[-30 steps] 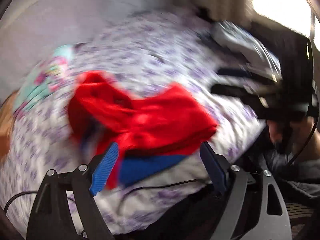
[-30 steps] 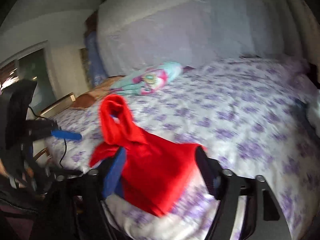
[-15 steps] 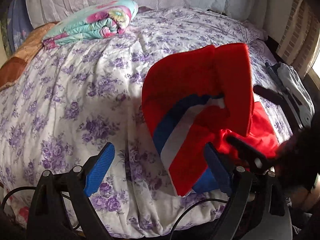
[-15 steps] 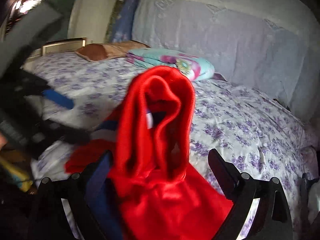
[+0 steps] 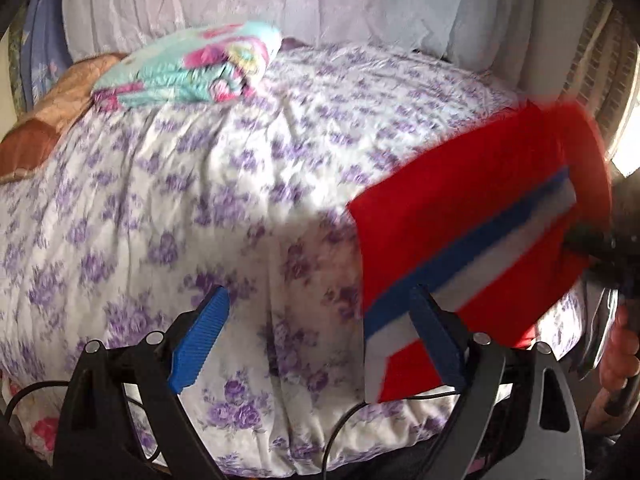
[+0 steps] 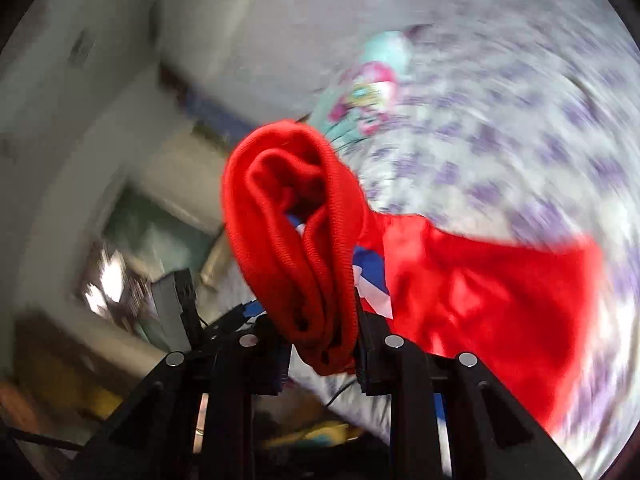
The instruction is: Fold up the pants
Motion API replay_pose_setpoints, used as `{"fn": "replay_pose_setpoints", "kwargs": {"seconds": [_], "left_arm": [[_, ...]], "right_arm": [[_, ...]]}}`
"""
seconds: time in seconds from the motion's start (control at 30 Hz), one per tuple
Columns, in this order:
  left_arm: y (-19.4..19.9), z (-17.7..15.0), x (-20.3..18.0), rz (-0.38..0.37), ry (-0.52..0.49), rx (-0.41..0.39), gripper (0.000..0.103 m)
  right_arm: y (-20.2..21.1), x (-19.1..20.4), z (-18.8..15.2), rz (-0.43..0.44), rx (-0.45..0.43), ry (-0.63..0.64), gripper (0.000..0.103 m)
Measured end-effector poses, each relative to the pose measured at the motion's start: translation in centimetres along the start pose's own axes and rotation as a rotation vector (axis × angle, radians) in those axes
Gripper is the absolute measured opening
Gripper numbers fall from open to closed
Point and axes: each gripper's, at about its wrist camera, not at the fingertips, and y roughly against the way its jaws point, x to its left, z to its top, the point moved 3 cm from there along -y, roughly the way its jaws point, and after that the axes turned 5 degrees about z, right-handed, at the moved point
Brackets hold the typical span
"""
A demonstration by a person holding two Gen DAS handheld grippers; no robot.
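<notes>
The pants (image 5: 472,208) are red with a blue and white side stripe. In the left wrist view they hang stretched and lifted over the bed's right front corner. My left gripper (image 5: 320,340) is open and empty, low over the sheet to the left of the pants. In the right wrist view my right gripper (image 6: 320,344) is shut on the red ribbed cuff of the pants (image 6: 296,240), and the rest of the cloth trails to the right. The right gripper's dark body shows at the right edge of the left wrist view (image 5: 616,252).
The bed (image 5: 200,184) has a white sheet with purple flowers. A folded turquoise and pink blanket (image 5: 192,72) lies at the back near the headboard (image 5: 280,0). A brown pillow (image 5: 44,120) is at the back left. A window and furniture blur at the left of the right wrist view.
My right gripper has shut on the pants' cuff and lifted them to the right. My left gripper has stayed open and swung left over the sheet.
</notes>
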Motion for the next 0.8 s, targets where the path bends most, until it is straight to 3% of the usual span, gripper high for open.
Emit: {"fn": "replay_pose_setpoints", "kwargs": {"seconds": [0.1, 0.17, 0.23, 0.27, 0.37, 0.5, 0.57, 0.6, 0.7, 0.77, 0.8], "left_arm": [[-0.3, 0.3, -1.6, -0.011, -0.05, 0.005, 0.088], [-1.3, 0.2, -2.9, -0.017, -0.093, 0.027, 0.088], [-2.3, 0.0, -4.4, -0.026, -0.133, 0.052, 0.088], [-2.6, -0.2, -5.2, -0.041, -0.153, 0.063, 0.088], [-2.8, -0.6, -8.2, -0.087, -0.222, 0.063, 0.088], [-4.2, -2.4, -12.2, -0.106, -0.326, 0.068, 0.09], [-7.2, -4.1, -13.5, -0.045, -0.387, 0.128, 0.09], [-8.7, -4.8, -13.6, -0.009, -0.399, 0.145, 0.097], [-9.9, -4.9, -12.8, -0.061, -0.339, 0.172, 0.099], [-9.4, -4.1, -11.8, -0.105, -0.294, 0.24, 0.099], [-8.5, -3.6, -10.8, -0.152, -0.253, 0.246, 0.098]], "right_arm": [[3.2, -5.8, -2.5, -0.063, -0.081, -0.2, 0.032], [3.0, -9.6, -4.6, -0.16, -0.056, -0.281, 0.036], [2.3, -11.9, -6.0, -0.172, -0.017, -0.313, 0.036], [2.2, -11.7, -5.9, -0.162, -0.008, -0.288, 0.037], [3.9, -9.7, -5.1, -0.198, -0.024, -0.211, 0.06], [8.3, -5.5, -3.9, -0.368, -0.182, 0.01, 0.061], [8.0, -4.1, -3.3, -0.323, -0.219, 0.086, 0.06], [6.6, -4.2, -3.3, -0.336, -0.183, 0.113, 0.059], [1.9, -8.6, -4.2, -0.455, 0.004, 0.045, 0.047], [2.3, -9.7, -4.4, -0.436, -0.009, 0.029, 0.047], [3.2, -8.9, -4.2, -0.431, -0.033, 0.053, 0.054]]}}
